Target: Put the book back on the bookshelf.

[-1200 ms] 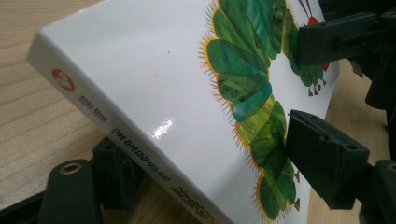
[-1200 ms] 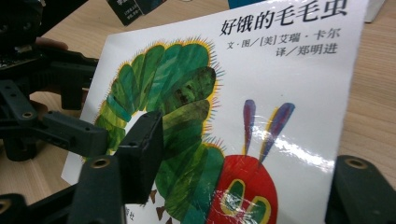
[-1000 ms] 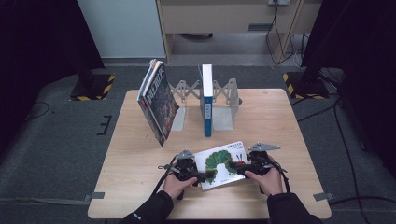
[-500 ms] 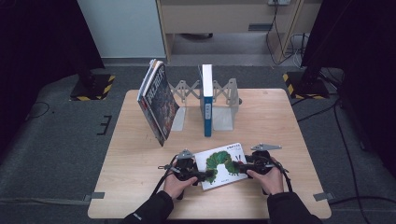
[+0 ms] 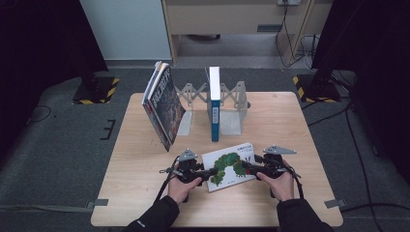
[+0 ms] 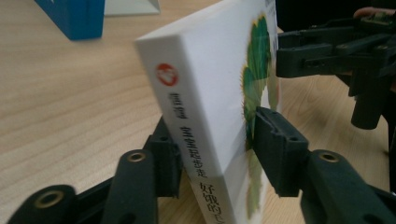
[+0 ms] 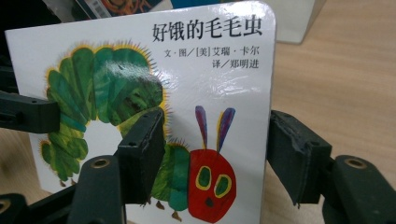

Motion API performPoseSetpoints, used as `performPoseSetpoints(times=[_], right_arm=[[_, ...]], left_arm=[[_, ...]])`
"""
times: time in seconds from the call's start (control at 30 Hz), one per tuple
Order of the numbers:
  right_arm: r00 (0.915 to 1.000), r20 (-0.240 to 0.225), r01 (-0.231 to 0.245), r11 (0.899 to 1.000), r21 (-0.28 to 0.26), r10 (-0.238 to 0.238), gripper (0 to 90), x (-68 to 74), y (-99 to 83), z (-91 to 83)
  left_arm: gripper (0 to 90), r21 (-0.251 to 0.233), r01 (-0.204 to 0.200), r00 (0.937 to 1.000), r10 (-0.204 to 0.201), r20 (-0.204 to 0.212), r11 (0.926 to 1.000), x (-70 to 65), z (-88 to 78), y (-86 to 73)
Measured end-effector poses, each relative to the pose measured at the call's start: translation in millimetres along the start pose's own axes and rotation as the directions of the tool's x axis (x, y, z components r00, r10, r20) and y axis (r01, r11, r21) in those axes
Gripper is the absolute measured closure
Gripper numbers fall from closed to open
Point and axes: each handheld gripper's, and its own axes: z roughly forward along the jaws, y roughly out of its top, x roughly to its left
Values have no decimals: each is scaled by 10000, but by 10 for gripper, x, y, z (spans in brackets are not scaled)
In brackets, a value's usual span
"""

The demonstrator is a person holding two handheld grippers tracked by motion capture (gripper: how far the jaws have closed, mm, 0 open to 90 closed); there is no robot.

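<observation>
Gripping opposite ends of the thick white caterpillar board book point(image 5: 230, 165), left gripper point(image 5: 205, 172) and right gripper point(image 5: 247, 167) are closing half-wide jaws, likely for lifting it toward the metal book rack point(image 5: 238, 99).

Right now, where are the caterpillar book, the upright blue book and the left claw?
caterpillar book point(image 5: 231, 165), high view, on its cover.
blue book point(image 5: 214, 104), high view, on its spine.
left claw point(image 6: 212, 154), left gripper view, midway between its tips.
</observation>
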Motion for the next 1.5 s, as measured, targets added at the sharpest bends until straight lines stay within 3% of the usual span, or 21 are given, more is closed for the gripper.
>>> performPoseSetpoints(times=[0.03, 0.07, 0.37, 0.43, 0.67, 0.9, 0.93, 1.1, 1.33, 1.5], right_arm=[[10000, 6, 82, 9998, -191, -82, 383, -3, 15, -10], [9998, 34, 173, 9992, -361, -172, 382, -2, 30, -23], [9992, -61, 392, 9982, -463, -395, 365, -9, 9, -38], [9988, -129, 461, 9978, -482, -468, 365, -15, -1, -49], [9979, -119, 629, 9970, -450, -635, 363, -10, -3, -50], [9962, -391, 769, 9966, -293, -780, 367, 22, 0, -25], [9955, -423, 842, 9961, -269, -853, 365, 43, 2, -15], [9948, -627, 785, 9965, -302, -803, 357, 29, 9, -24], [9956, -603, 693, 9970, -357, -713, 365, 32, 13, -32], [9976, -484, 475, 9977, -474, -498, 359, -11, 20, -70]], left_arm=[[575, -70, -189, 9998, 189, -22, 9998, -18, -11, 14], [588, -151, -645, 9979, 644, -91, 9978, -63, -24, 37], [603, -239, -1054, 9941, 1059, 231, 9941, -62, -15, -32], [581, -213, -1144, 9920, 1154, 514, 9932, -62, 10, -47], [536, -134, -1375, 9873, 1381, 787, 9904, -72, 98, -68], [568, 275, -1535, 9846, 1505, 892, 9878, -90, 189, -97], [600, 411, -1308, 9864, 1259, 1055, 9906, -93, 176, -92], [688, 476, -1081, 9879, 1019, 1171, 9930, -129, 132, -61], [710, 600, -1068, 9904, 1009, 944, 9925, -180, 91, -32], [740, 401, -948, 9924, 913, 824, 9947, -207, 10, 38]])
